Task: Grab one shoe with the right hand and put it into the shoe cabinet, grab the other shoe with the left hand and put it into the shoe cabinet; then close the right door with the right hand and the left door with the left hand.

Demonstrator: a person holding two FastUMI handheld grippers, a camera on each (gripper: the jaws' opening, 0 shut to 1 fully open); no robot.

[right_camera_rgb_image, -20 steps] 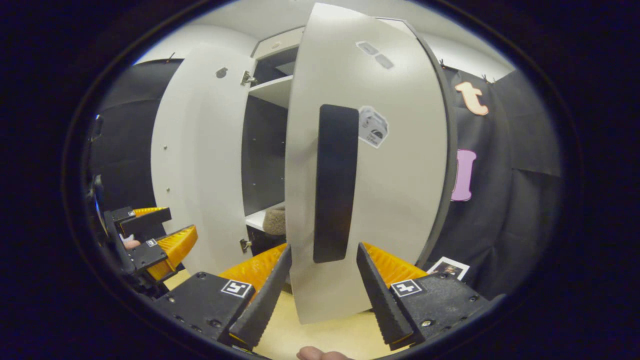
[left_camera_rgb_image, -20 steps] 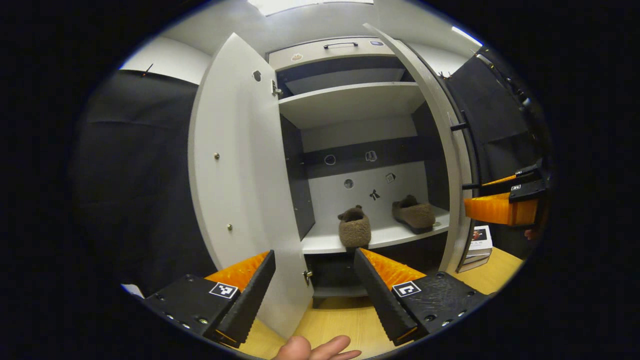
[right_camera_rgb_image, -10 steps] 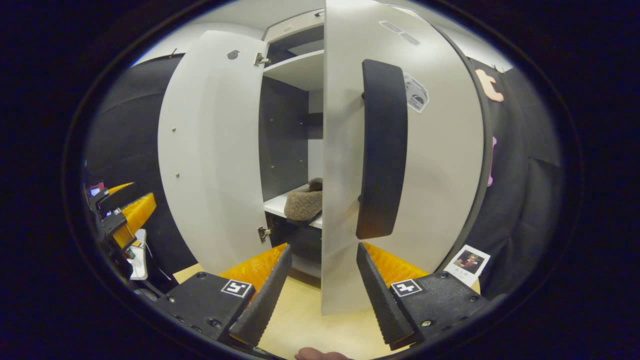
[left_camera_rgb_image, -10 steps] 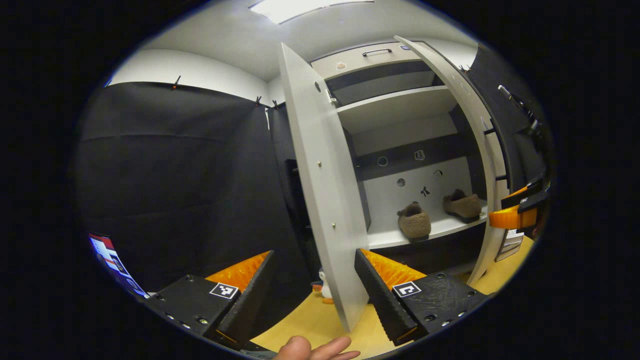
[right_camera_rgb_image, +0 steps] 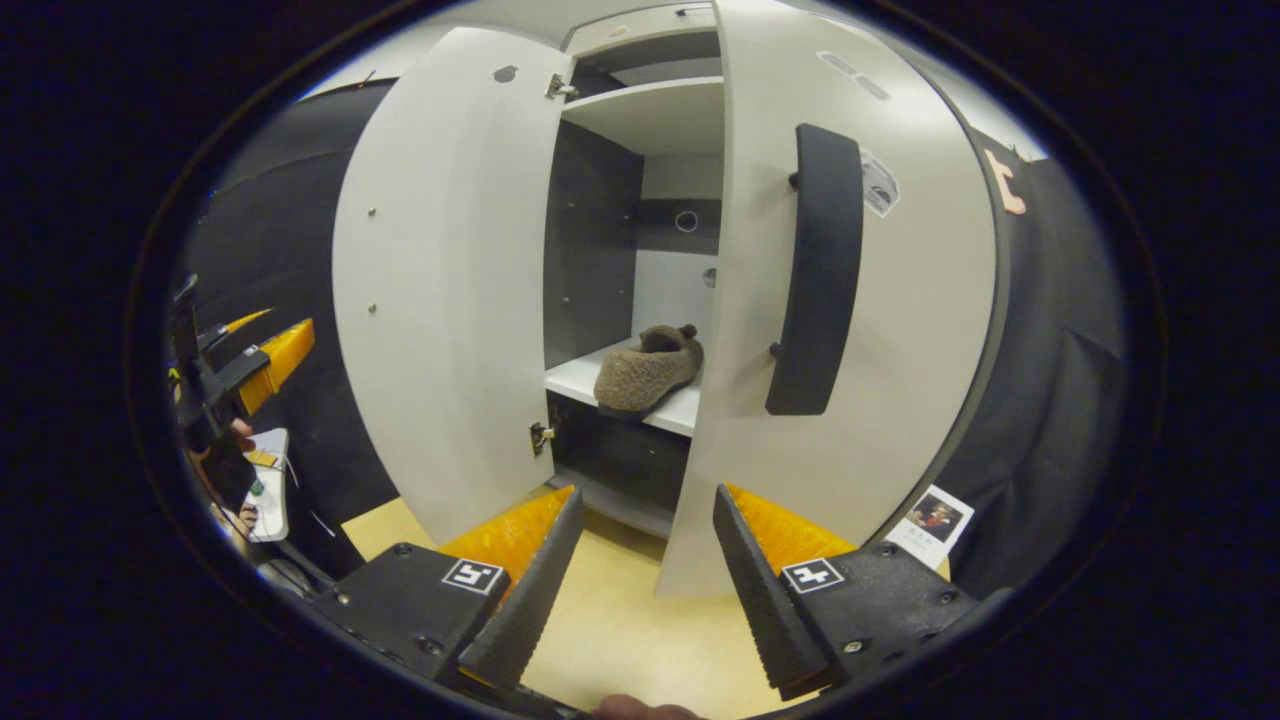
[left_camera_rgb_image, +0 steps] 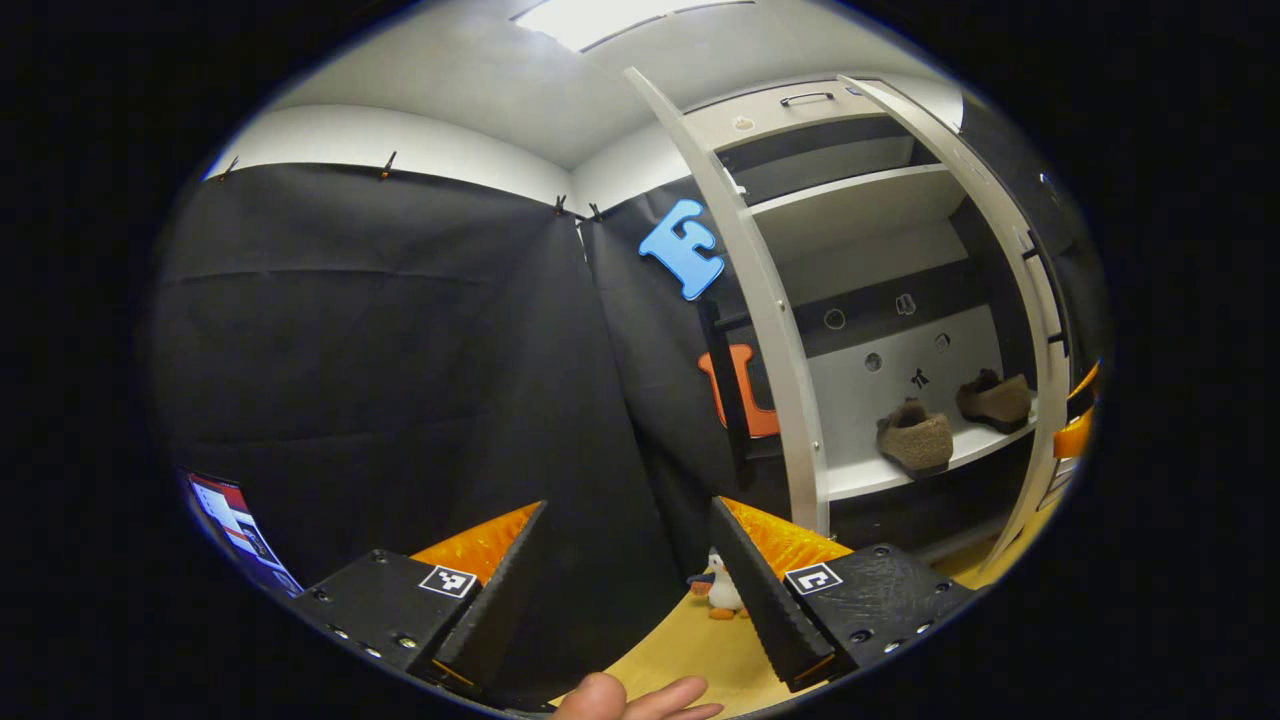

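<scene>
Two brown fuzzy shoes (left_camera_rgb_image: 915, 440) (left_camera_rgb_image: 995, 398) sit side by side on the white shelf (left_camera_rgb_image: 880, 475) inside the shoe cabinet. In the right gripper view one shoe (right_camera_rgb_image: 648, 368) shows through the gap between the doors. My left gripper (left_camera_rgb_image: 628, 503) is open and empty, pointing past the outer side of the left door (left_camera_rgb_image: 770, 330), which I see edge-on. My right gripper (right_camera_rgb_image: 648, 490) is open and empty, low in front of the right door (right_camera_rgb_image: 900, 330), below its black handle (right_camera_rgb_image: 820, 270). Both doors stand open. The left door (right_camera_rgb_image: 440, 280) stands wide.
A small penguin toy (left_camera_rgb_image: 718, 592) stands on the wooden floor (right_camera_rgb_image: 620, 630) by the left door. A photo card (right_camera_rgb_image: 930, 515) leans at the right door's foot. The left gripper (right_camera_rgb_image: 262, 345) shows at far left, the right gripper (left_camera_rgb_image: 1078, 430) at far right. A screen (left_camera_rgb_image: 235, 515) glows low left.
The left gripper view has swung left, from the left door's inner face to its edge and outer side. In the right gripper view the handle has risen and the cabinet gap has widened.
</scene>
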